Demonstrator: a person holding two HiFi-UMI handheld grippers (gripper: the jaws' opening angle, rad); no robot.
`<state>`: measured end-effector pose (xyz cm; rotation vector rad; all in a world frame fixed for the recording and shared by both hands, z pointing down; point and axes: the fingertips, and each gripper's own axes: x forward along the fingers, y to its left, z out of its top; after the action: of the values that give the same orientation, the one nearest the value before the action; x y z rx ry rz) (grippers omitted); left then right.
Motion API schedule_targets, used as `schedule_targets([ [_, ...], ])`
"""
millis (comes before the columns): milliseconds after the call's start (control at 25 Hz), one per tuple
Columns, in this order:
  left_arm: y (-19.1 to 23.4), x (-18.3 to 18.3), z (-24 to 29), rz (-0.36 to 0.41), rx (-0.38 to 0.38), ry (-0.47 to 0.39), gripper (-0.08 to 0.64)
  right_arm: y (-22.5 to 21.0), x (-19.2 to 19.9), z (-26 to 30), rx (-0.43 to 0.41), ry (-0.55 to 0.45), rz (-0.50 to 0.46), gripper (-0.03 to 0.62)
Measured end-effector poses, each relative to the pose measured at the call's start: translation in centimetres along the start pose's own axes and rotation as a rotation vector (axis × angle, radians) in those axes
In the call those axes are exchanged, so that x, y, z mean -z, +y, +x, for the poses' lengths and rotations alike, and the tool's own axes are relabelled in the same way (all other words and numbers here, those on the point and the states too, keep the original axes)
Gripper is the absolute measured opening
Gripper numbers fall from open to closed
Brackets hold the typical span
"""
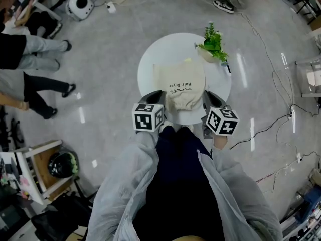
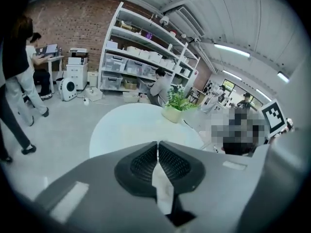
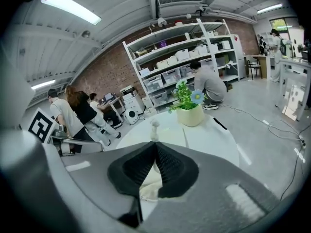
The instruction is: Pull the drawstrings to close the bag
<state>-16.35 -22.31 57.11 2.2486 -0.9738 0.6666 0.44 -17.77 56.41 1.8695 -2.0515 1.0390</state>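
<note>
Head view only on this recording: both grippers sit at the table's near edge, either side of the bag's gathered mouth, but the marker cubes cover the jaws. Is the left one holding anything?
Observer: Yes. The left gripper view shows the left gripper shut on a pale drawstring that runs between its pads.
Operator: And the right one?
Observer: The right gripper is shut as well, on cream cord. Its knotted end pokes out past the jaw tips.
Operator: What lies beyond the table?
Observer: White shelving stands against a brick wall, and a person crouches in front of it.
</note>
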Motion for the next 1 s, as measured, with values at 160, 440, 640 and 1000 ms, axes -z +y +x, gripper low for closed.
schedule_targets([
  [160,-1.3,0.4,1.1,-0.024,0.035,0.013,0.031,0.9,0.9,1.5,-0.023,0.044,-0.042,0.014],
  [440,-2.1,0.7,1.3,-0.047,0.084,0.01,0.081,2.8,1.8,2.6,-0.112,0.075,-0.118,0.228],
  [640,-2.0,1.3,0.9,-0.053,0.119,0.024,0.176,2.4,1.9,2.6,-0.103,0.08,-0.104,0.277],
  [1000,-2.1,1.8,-0.8,-0.036,0.142,0.04,0.255,2.0,1.4,0.3,-0.105,0.06,-0.062,0.293],
])
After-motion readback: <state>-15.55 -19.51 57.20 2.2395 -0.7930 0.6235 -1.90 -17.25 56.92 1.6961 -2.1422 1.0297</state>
